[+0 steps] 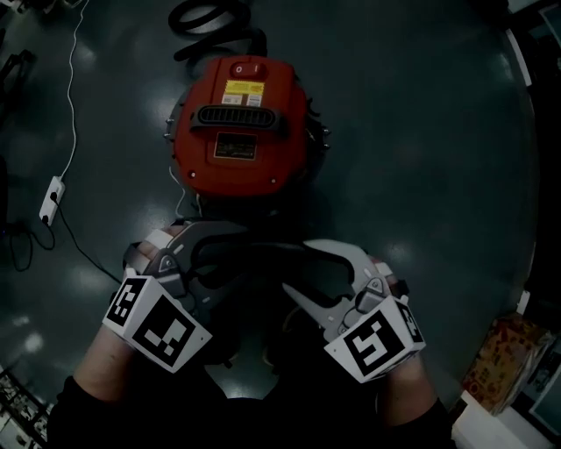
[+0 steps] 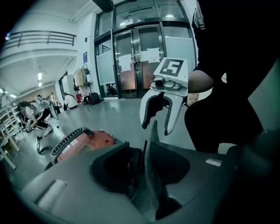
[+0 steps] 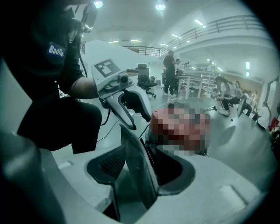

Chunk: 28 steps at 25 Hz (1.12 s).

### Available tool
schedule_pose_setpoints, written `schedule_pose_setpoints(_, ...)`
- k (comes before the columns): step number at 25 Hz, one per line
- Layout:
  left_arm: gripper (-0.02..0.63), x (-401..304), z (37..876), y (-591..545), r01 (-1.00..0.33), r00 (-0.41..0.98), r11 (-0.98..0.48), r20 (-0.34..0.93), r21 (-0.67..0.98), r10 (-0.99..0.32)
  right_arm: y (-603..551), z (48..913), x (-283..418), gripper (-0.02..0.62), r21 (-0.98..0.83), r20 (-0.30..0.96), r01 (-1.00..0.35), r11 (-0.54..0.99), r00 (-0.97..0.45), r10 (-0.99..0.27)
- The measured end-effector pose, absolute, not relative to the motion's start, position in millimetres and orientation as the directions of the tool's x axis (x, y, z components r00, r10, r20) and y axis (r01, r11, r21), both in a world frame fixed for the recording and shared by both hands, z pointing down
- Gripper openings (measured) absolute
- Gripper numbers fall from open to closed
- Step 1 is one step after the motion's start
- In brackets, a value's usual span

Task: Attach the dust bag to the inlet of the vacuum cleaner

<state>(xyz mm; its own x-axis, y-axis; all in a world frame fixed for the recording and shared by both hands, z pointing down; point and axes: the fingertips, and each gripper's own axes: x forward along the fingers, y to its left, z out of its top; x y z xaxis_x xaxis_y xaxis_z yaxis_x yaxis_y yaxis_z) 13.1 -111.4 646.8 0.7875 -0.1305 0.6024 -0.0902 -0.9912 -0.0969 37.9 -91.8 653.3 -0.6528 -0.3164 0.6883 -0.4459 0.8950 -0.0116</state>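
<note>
A red drum vacuum cleaner [image 1: 241,131] stands on the dark floor, with a black handle across its lid and a yellow label near the switch. No dust bag shows in any view. Just in front of it, near the person's body, the two grippers face each other. My left gripper [image 1: 230,263] is open with nothing between its fingers; the right gripper view shows it [image 3: 141,123] with its jaws apart. My right gripper [image 1: 296,267] is open and empty too, as the left gripper view shows [image 2: 156,129]. The vacuum cleaner [image 2: 83,142] lies beyond both.
A black hose [image 1: 210,17] curls behind the vacuum. A white power strip [image 1: 53,197] and its cable lie on the floor at the left. A colourful box [image 1: 504,359] sits at the lower right. Glass doors [image 2: 140,57], tables and people are far off.
</note>
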Motion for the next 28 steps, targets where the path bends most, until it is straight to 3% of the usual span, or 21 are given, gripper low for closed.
schedule_pose_setpoints(13,0.13,-14.0,426.0,-57.1,-0.188,0.753,-0.982,0.644,0.011,-0.137,-24.9,448.6,39.0,0.218,-0.105,0.725,-0.483,0.869,-0.636,-0.265)
schedule_pose_setpoints(20,0.118,-16.3,283.6,-21.4,-0.274,0.728,-0.962,0.649,-0.023,-0.223,18.8,320.6,36.1,0.218,-0.113,0.685,-0.438,0.892,-0.685,-0.25)
schedule_pose_setpoints(28,0.103,-53.1,206.1,31.8,-0.334,0.724,-0.939,0.616,-0.082,-0.311,64.1,252.6,6.3,0.218,-0.042,0.671,-0.457,0.889,-0.672,-0.314)
